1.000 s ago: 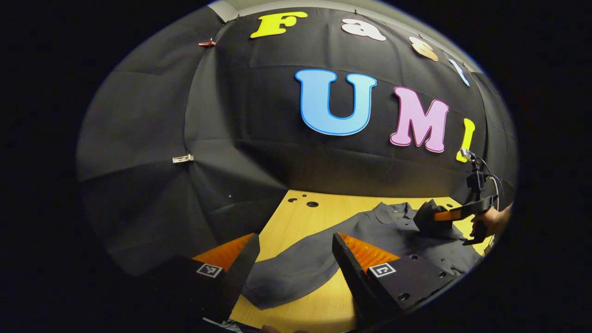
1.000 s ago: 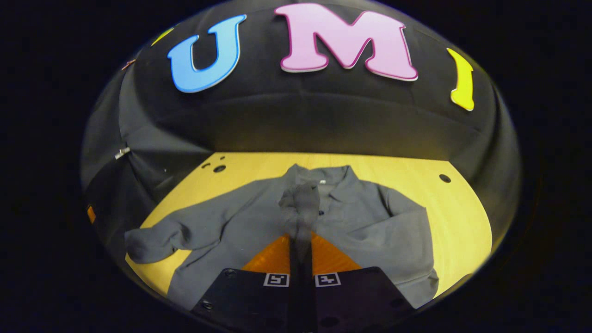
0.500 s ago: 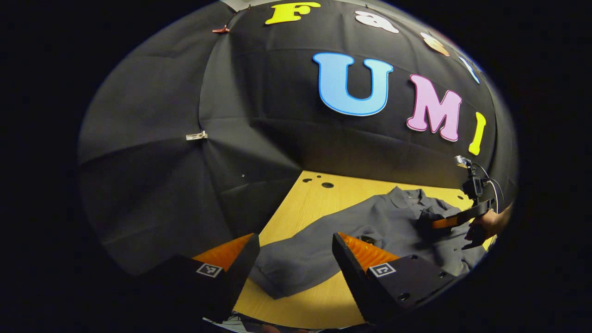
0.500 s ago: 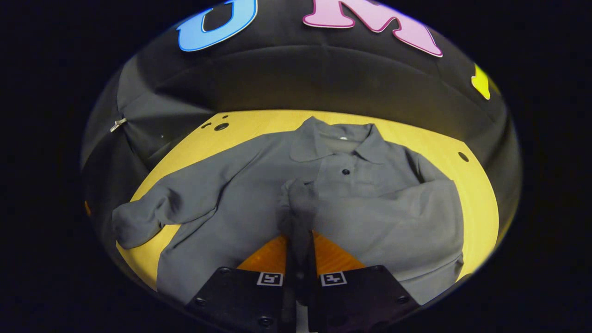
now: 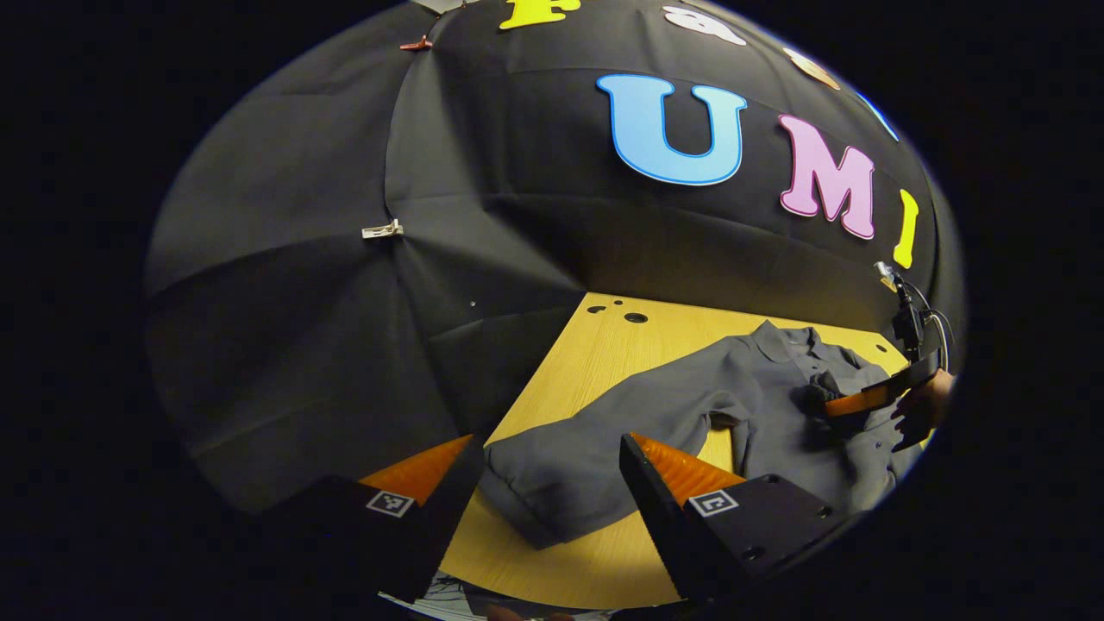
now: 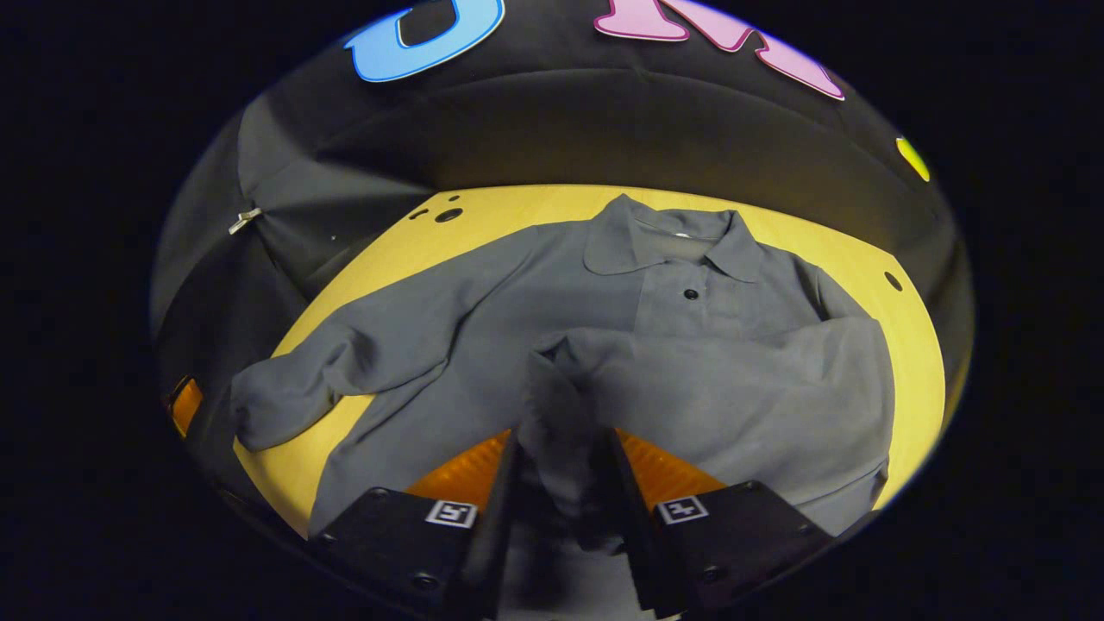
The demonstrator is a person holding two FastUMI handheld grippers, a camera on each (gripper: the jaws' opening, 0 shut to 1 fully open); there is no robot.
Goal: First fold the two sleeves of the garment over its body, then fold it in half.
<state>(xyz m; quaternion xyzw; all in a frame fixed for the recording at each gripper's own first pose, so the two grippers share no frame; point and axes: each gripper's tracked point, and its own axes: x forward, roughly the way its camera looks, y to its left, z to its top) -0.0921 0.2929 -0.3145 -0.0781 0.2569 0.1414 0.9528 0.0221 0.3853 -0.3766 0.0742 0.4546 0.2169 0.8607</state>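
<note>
On the desk (image 6: 483, 216): a grey collared garment (image 6: 690, 379) lies face up, collar toward the booth wall, body flat on the wood.
Right sleeve: already brought across the chest; its cuff (image 6: 561, 405) sits between the fingers of the right tongs (image 6: 561, 457).
Right tongs: jaws parted a little around the cuff, with gaps at the sides; whether they grip cannot be told, and it looks like a release.
Left tongs (image 5: 548, 470): wide open, empty, hovering just above the other cuff.
Left sleeve (image 5: 621, 423): unfolded, stretched out sideways from the body, its cuff near the desk's front edge.
Stage, as judged: first sleeve fold about done, second not yet begun, halving to follow.
Risk one: cloth catching on a finger as the right tongs lift away, dragging the folded sleeve back off the chest.
Risk two: the left tongs pinching one layer only or the cuff's very edge, so the sleeve slips out mid-swing.
Risk three: a hard tug on the left sleeve shifting the whole body and skewing the first fold.
</note>
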